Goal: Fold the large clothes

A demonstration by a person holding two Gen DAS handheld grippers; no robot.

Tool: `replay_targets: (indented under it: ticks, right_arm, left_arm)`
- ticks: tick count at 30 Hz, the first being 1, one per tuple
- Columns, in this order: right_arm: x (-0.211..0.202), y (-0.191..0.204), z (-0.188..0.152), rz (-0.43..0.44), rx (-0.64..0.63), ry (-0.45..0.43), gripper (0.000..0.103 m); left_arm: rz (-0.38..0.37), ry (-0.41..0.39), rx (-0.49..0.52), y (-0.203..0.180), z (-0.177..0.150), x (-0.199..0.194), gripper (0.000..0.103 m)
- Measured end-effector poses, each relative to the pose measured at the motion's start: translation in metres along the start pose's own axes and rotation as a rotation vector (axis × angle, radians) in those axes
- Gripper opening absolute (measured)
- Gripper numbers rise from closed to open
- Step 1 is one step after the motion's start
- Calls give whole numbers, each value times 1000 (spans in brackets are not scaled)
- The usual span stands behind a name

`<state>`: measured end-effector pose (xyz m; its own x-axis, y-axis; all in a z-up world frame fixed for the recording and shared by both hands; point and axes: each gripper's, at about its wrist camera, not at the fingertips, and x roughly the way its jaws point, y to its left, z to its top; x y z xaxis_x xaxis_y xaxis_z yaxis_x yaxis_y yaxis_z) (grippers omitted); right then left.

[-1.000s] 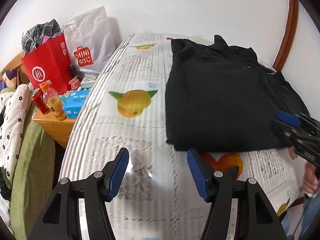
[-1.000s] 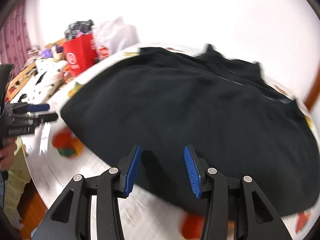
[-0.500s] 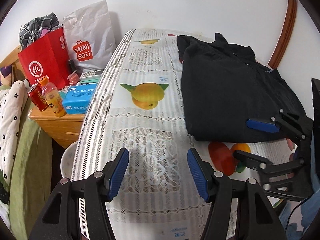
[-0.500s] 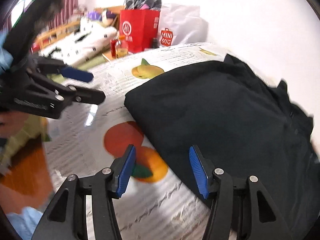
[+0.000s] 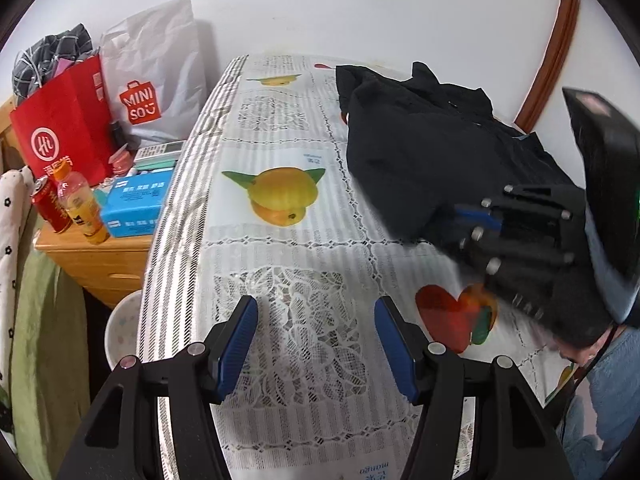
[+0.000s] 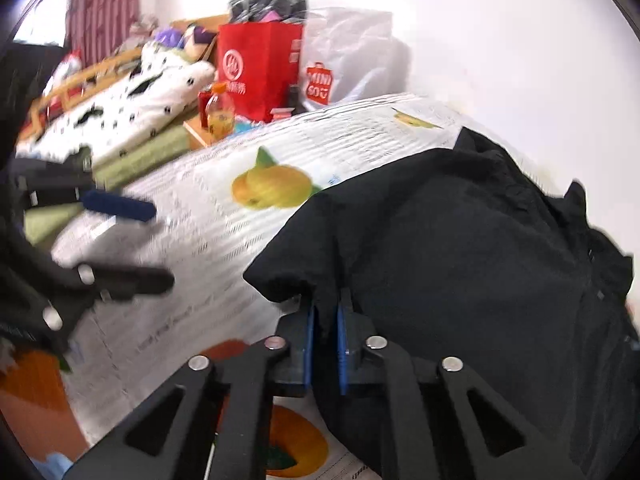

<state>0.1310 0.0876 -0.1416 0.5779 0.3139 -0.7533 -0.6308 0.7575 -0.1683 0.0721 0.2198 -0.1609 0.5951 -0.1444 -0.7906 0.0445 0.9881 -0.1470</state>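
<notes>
A black garment point(image 5: 420, 152) point(image 6: 460, 240) lies folded on the right half of the table point(image 5: 280, 264), which has a fruit-print lace cloth. My right gripper point(image 6: 326, 312) is at the garment's near left corner, its jaws closing tight with black fabric pinched between the blue pads. In the left wrist view the same right gripper point(image 5: 472, 216) shows blurred at that corner. My left gripper point(image 5: 316, 308) hangs open over bare tablecloth to the left of the garment, with nothing between its fingers. It also appears blurred as the left gripper point(image 6: 148, 244) in the right wrist view.
Left of the table, a wooden nightstand point(image 5: 92, 256) carries a red bag point(image 5: 60, 128), a white shopping bag point(image 5: 156, 76), a drink bottle point(image 5: 80, 204), a can point(image 5: 48, 208) and a blue box point(image 5: 136, 200). A bowl point(image 5: 120, 328) sits below. A person's blue sleeve point(image 5: 608, 380) is at the right.
My right gripper swung left to the garment's near corner and closed on the fabric. My left gripper drifted slightly and stayed open.
</notes>
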Motion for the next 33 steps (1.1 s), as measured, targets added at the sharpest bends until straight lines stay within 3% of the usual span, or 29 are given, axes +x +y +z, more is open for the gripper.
replay_targets:
  ticks: [5, 9, 12, 16, 20, 24, 28, 33]
  right_arm:
    - [-49, -32, 13, -52, 136, -149, 4]
    - [-102, -89, 8, -128, 312, -283, 4]
    - [-134, -137, -14, -203, 441, -341, 3]
    - [-154, -188, -54, -238, 598, -364, 3]
    - [-155, -223, -101, -271, 711, -333, 3]
    - [-136, -242, -135, -269, 755, -226, 8]
    - [-130, -251, -161, -293, 753, -165, 16]
    - [-154, -258, -195, -419, 697, -120, 19]
  left_arm:
    - [-19, -13, 29, -13, 13, 1, 58]
    - [-50, -43, 39, -33, 26, 3, 58]
    - [-94, -58, 42, -54, 34, 7, 58]
    - [-137, -71, 73, -87, 43, 14, 58]
    - [-169, -61, 105, -126, 49, 24, 58]
    - [-198, -42, 134, -164, 51, 33, 58]
    - [-218, -24, 164, -198, 50, 43, 59]
    - [-223, 6, 202, -235, 47, 58, 60]
